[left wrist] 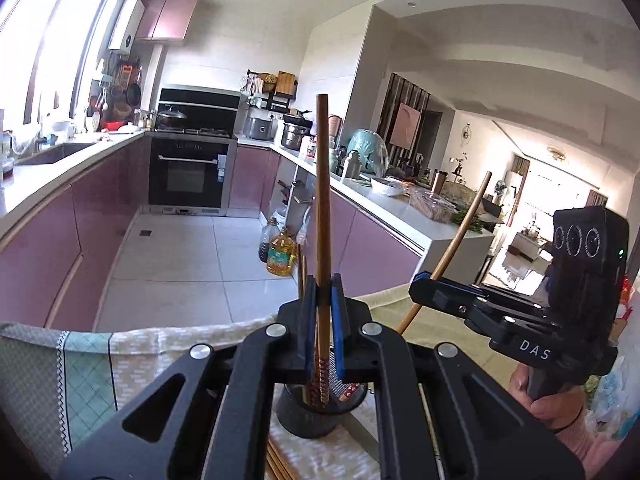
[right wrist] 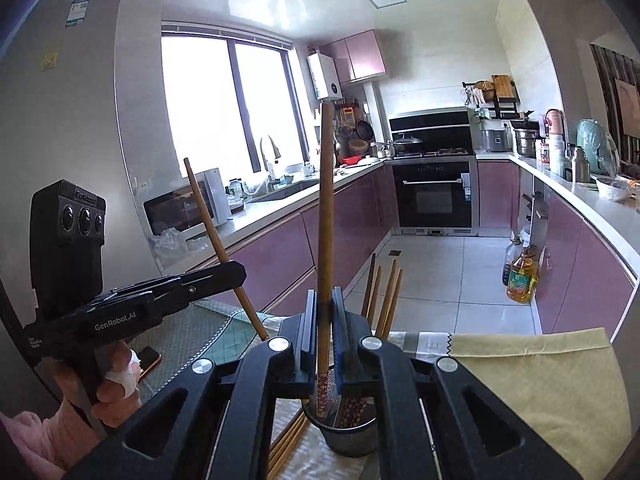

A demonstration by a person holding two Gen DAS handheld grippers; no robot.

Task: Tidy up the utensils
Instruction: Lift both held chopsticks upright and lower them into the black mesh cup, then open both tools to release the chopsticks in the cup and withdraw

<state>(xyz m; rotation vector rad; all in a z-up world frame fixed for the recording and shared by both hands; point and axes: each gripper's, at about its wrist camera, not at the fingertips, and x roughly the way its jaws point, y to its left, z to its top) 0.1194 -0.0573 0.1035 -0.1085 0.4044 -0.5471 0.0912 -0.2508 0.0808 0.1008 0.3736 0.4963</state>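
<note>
My left gripper (left wrist: 322, 286) is shut on a brown chopstick (left wrist: 322, 184) held upright, its patterned end inside a black mesh holder (left wrist: 316, 412) below. My right gripper (right wrist: 323, 300) is shut on another brown chopstick (right wrist: 326, 200), upright, its patterned end in the same holder (right wrist: 344, 436). Each gripper shows in the other's view: the right one (left wrist: 422, 280) at the right of the left wrist view, the left one (right wrist: 236, 270) at the left of the right wrist view. Several more chopsticks (right wrist: 384, 292) stand in the holder. Loose chopsticks (right wrist: 286, 446) lie on the cloth beside it.
The holder stands on a table covered with a green-and-cream cloth (left wrist: 80, 364) and a yellow cloth (right wrist: 540, 380). A phone (right wrist: 150, 358) lies by the left hand. Beyond are purple kitchen cabinets (right wrist: 280, 248), an oven (right wrist: 434, 194) and oil bottles (right wrist: 520, 276) on the floor.
</note>
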